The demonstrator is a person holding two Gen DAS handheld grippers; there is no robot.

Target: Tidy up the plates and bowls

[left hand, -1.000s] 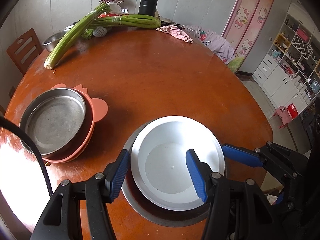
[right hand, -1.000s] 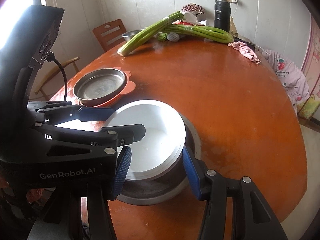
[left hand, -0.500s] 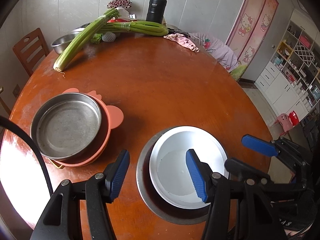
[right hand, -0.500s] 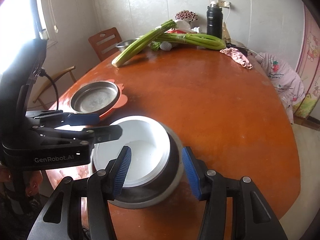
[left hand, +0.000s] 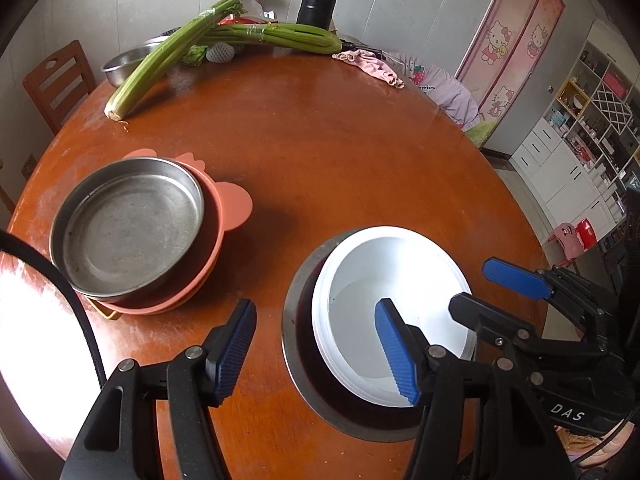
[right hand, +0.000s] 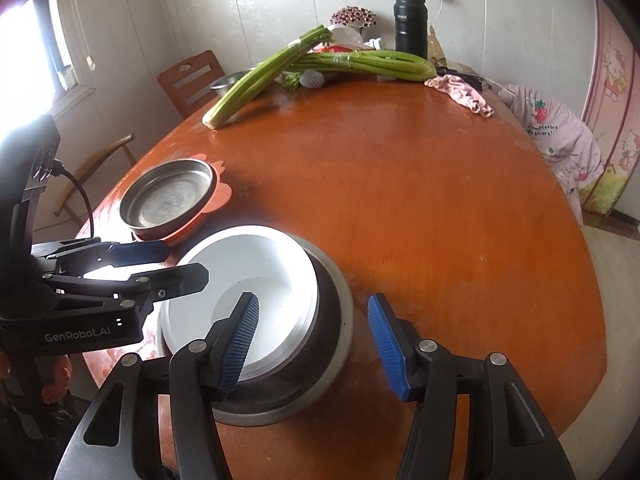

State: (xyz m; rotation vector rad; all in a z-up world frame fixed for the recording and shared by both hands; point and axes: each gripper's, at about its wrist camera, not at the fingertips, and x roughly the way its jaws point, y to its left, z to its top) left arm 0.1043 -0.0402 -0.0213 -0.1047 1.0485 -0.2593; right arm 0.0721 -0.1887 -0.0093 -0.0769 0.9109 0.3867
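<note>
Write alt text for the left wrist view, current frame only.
A white round bowl sits nested in a wide stainless steel bowl on a round reddish-brown wooden table; the open left gripper hovers at the steel bowl's near rim, the open right gripper alongside. Further left, a steel pan rests in a salmon-pink silicone plate.

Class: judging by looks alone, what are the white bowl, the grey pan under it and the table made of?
White bowl: matte, even white; probably plastic or glazed ceramic.
Grey pan: metal, likely steel; dull silvery rim.
Table: varnished wood, apparently; glossy reddish-brown with reflections.
</note>
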